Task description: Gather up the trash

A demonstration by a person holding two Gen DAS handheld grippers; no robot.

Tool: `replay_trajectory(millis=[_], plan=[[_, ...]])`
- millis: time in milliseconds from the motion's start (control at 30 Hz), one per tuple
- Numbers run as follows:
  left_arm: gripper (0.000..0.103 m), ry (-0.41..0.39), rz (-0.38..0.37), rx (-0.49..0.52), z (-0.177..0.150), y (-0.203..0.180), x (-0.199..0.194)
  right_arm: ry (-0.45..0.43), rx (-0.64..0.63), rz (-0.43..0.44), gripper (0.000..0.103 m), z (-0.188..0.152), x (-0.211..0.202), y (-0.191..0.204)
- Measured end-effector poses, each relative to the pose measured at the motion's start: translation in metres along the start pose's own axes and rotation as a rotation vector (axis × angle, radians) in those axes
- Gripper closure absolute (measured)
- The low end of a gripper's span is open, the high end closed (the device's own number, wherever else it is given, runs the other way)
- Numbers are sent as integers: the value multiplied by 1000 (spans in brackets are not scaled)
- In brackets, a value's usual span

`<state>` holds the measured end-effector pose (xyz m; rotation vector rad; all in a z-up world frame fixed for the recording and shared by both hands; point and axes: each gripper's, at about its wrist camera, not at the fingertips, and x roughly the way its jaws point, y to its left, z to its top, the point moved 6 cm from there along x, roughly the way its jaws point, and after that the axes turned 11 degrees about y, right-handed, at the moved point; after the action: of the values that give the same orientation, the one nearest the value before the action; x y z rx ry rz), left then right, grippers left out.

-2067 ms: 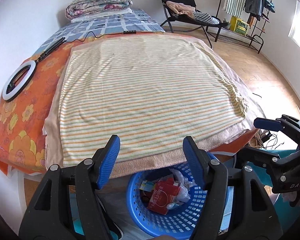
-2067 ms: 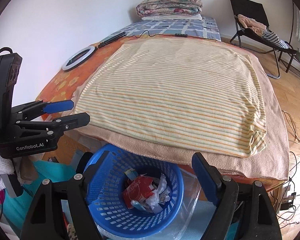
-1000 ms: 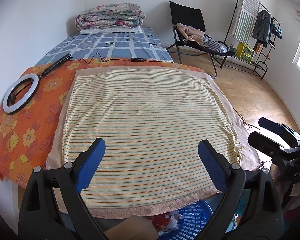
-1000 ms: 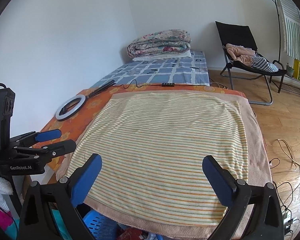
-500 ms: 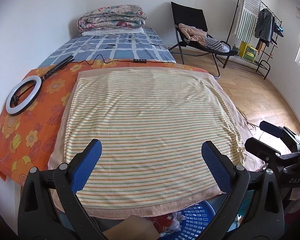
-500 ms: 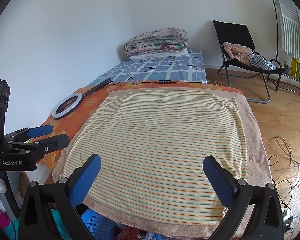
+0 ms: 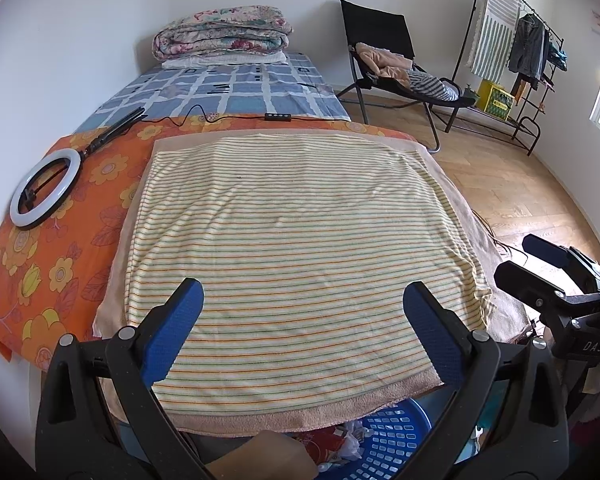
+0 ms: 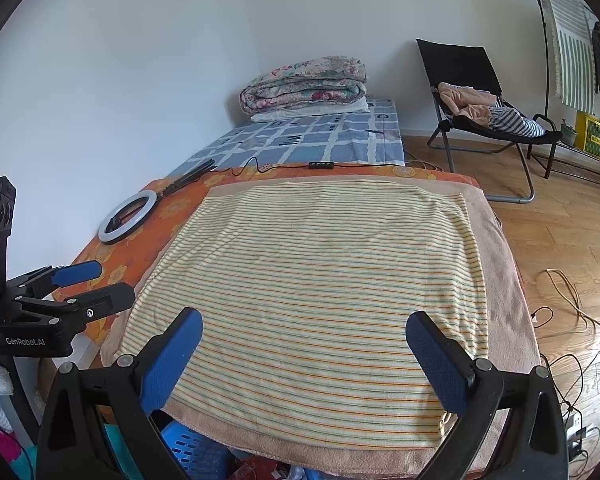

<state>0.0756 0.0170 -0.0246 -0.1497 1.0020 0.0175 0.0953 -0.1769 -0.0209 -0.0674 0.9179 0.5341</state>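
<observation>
Both views lifted off the one blue basket (image 7: 396,436) since earlier, now seen tucked under the striped towel (image 7: 300,256) edge, trash inside, left gripper (image 7: 304,332) and right gripper (image 8: 300,356) both spread wide, nothing held

The blue basket (image 7: 396,436) is mostly hidden — the edge of the striped towel (image 7: 300,248) covers its far side and the picture's bottom edge cuts off the rest. The trash (image 7: 340,446) inside peeks out only a little: something red and some white crumpled bits, too hidden to name. In the right wrist view just a small piece of the basket shows under the towel. A hand (image 7: 260,460) is cut off at the bottom too.
</observation>
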Motion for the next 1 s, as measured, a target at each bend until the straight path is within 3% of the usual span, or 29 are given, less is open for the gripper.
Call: replay_trajectory(millis=[1000], plan=[[1, 4, 0, 1, 0, 0, 1, 26, 4, 3, 0, -3, 6, -2]])
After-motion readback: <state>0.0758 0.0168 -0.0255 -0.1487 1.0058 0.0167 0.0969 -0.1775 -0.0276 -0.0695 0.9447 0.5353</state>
